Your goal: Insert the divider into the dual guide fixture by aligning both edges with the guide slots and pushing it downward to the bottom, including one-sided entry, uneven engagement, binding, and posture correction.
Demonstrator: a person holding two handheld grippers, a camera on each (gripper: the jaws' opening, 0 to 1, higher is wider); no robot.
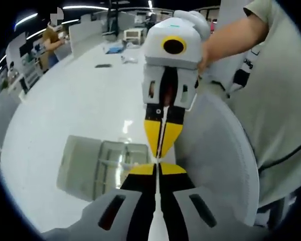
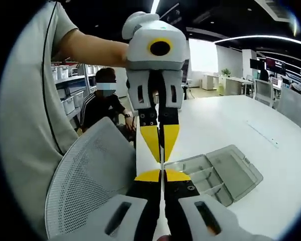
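Both tools, left (image 1: 157, 168) and right (image 2: 162, 175), pinch a thin flat divider (image 1: 161, 131) edge-on above the clear plastic tray (image 1: 98, 168) on the glossy white tabletop (image 1: 65, 105).

Bright, even indoor light from ceiling strip lamps (image 1: 85, 7), seen as streaks at the top of both views. Glare patch on the white table (image 1: 126, 128) in the left gripper view; shadows soft and faint. Strong fisheye bending toward the edges, straight lines curve. Centre fairly sharp; far background soft. Window (image 2: 203, 55) in the right gripper view blown out white.
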